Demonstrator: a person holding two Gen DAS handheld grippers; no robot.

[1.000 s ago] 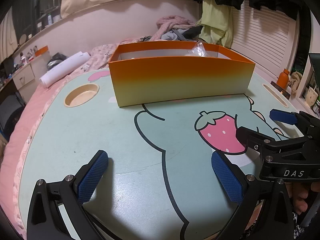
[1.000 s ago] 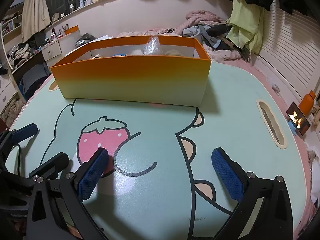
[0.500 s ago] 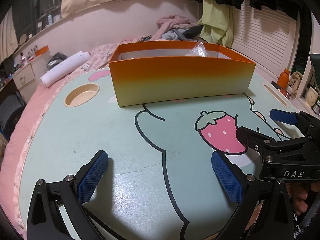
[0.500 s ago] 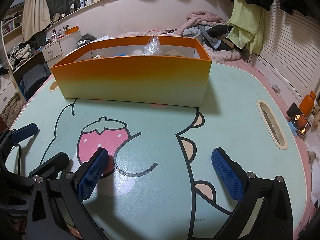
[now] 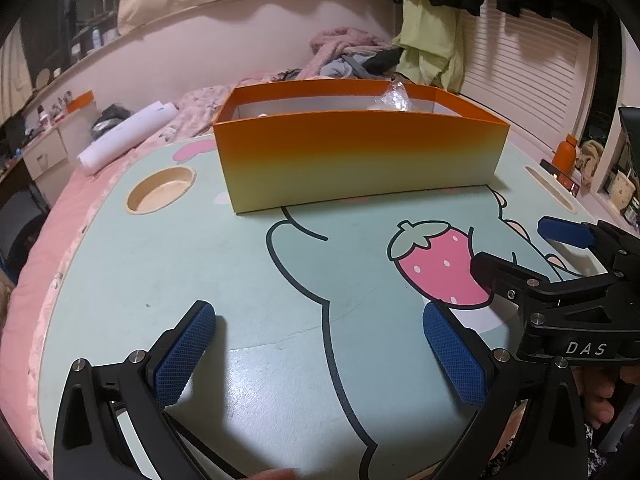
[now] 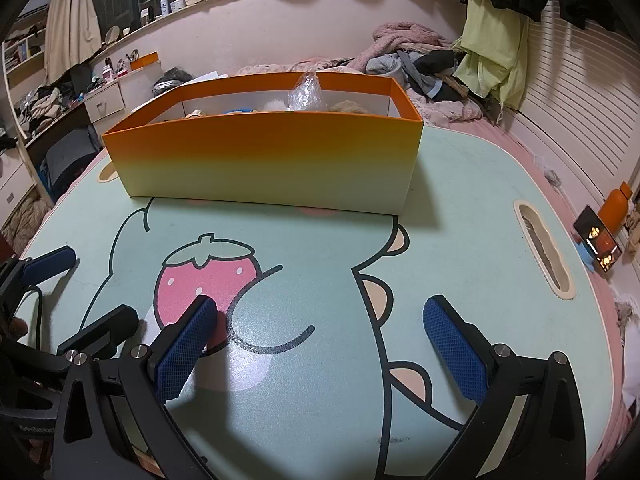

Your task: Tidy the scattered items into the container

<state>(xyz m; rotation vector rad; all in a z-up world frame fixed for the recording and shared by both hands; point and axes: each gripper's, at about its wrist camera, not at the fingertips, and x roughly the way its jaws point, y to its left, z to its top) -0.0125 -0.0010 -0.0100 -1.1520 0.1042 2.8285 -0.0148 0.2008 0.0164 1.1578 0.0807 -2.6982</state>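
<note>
An orange-to-yellow open box (image 5: 360, 152) stands at the far side of the mint-green cartoon table (image 5: 160, 264); it also shows in the right wrist view (image 6: 268, 160). Inside it I see a clear crinkled plastic bag (image 6: 306, 94) and the tops of several small items. My left gripper (image 5: 320, 356) is open and empty, low over the table's near part. My right gripper (image 6: 324, 352) is open and empty, beside it to the right; it appears in the left wrist view (image 5: 528, 256) over the strawberry print. No loose items lie on the table.
A round cup recess (image 5: 160, 190) sits left of the box and a slot recess (image 6: 544, 256) right of it. A phone (image 6: 598, 244) and orange bottle (image 6: 616, 208) stand off the right edge. A paper roll (image 5: 128, 136) and clothes lie on the bed behind.
</note>
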